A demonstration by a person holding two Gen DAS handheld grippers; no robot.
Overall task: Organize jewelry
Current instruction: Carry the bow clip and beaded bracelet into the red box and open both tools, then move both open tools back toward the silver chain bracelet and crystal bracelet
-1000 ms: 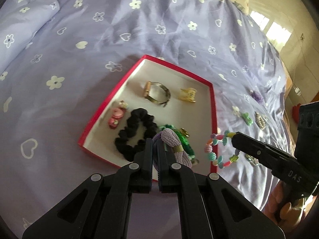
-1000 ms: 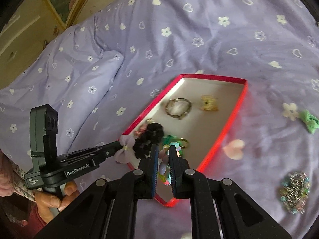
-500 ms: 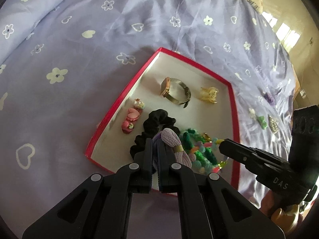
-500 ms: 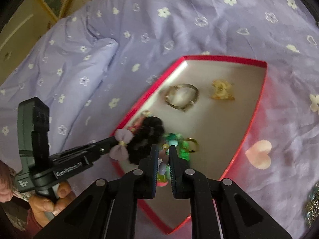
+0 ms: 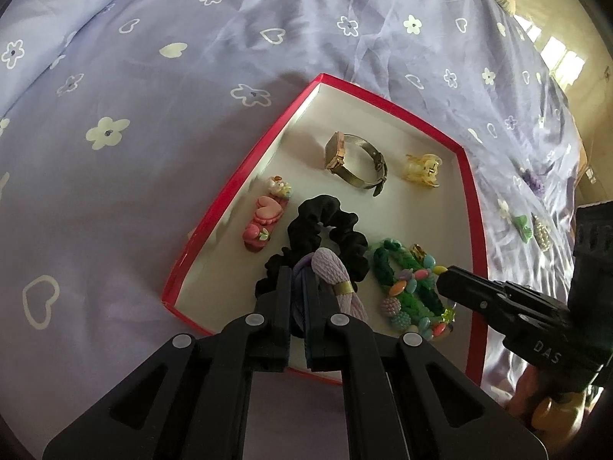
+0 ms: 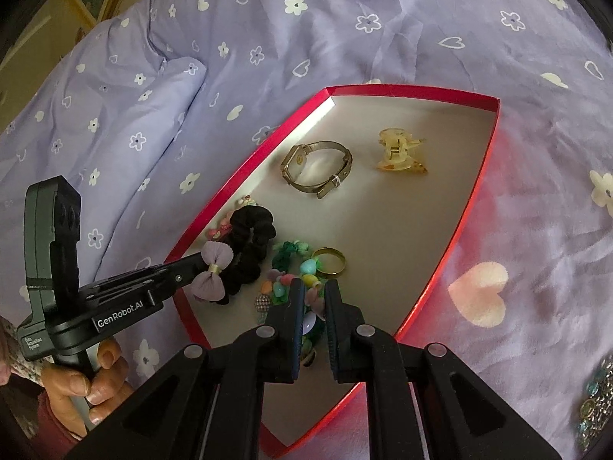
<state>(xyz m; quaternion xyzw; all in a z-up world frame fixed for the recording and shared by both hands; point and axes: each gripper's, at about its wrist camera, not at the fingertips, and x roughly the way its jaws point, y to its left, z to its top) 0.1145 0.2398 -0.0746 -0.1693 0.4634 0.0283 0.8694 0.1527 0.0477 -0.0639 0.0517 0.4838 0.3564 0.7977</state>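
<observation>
Left wrist view: a wide lilac cotton bedspread (image 5: pixel 161 161), creased and printed with white flowers and hearts, fills the scene. On it rests a shallow rectangular cardboard tray (image 5: pixel 245 170) with a glossy red rim and a matte white floor. Inside the tray lie a black ruffled fabric scrunchie (image 5: pixel 337 230), a gold-toned wristwatch with a metal mesh band (image 5: pixel 354 163), a green knitted band (image 5: pixel 387 268), a bracelet of smooth pastel oval beads (image 5: pixel 412 291), a pink moulded hair clip with a heart (image 5: pixel 264 222), a translucent yellow plastic claw clip (image 5: pixel 421 165) and, in the right wrist view, a plain gold ring (image 6: pixel 329 262).

The left gripper (image 5: pixel 299 287) has its jaws pressed tight on a lilac ribbed fabric bow with a small gold band at its centre (image 5: pixel 333 280), held just over the scrunchie at the tray's near end. The right gripper (image 6: pixel 315 299) hangs over the bead bracelet; its jaws are opening, a narrow gap between them, beads showing in the gap but the pads clear of them. A beaded sparkly piece (image 6: pixel 597 402) lies on the bedspread, outside the tray.
</observation>
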